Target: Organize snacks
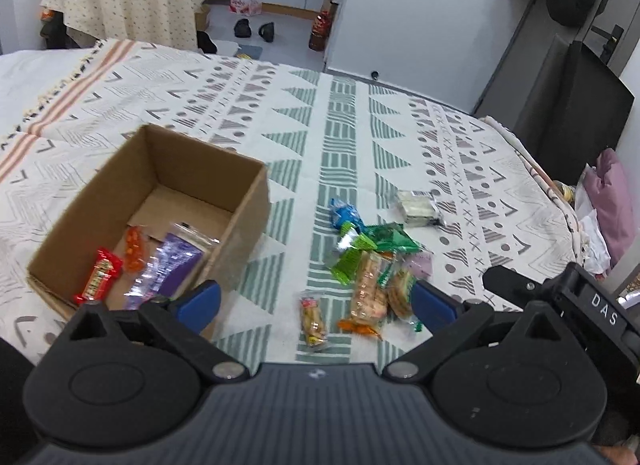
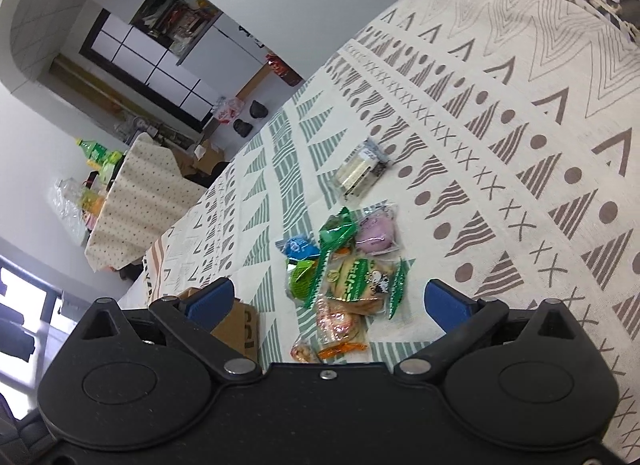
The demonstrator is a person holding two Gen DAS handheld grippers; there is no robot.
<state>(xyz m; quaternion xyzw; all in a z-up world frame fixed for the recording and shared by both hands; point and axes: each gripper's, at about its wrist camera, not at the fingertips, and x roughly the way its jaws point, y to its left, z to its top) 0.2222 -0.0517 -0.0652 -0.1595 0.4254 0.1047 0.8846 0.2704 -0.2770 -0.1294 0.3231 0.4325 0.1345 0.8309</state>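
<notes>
Hovering above a patterned bedspread [image 1: 340, 113], the left gripper [image 1: 316, 303] has its jaws spread wide, holding nothing. Wrapped snacks [image 1: 368, 265] lie in a loose pile just ahead, between the blue pads. A cardboard box [image 1: 244, 221] left of its left jaw holds a red candy bar [image 1: 98, 281] and a purple packet [image 1: 168, 269]. The right gripper [image 2: 330, 301], tilted sideways, gapes empty over the same pile, a cracker pack [image 2: 358, 285] between its jaws.

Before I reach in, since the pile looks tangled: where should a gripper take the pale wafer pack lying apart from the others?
The pale wafer pack lies flat and alone on the cloth, beyond the pile. Probably best come straight down from above and close across its narrower width, at mid-length; its crimped ends look thin and slippery.
</notes>
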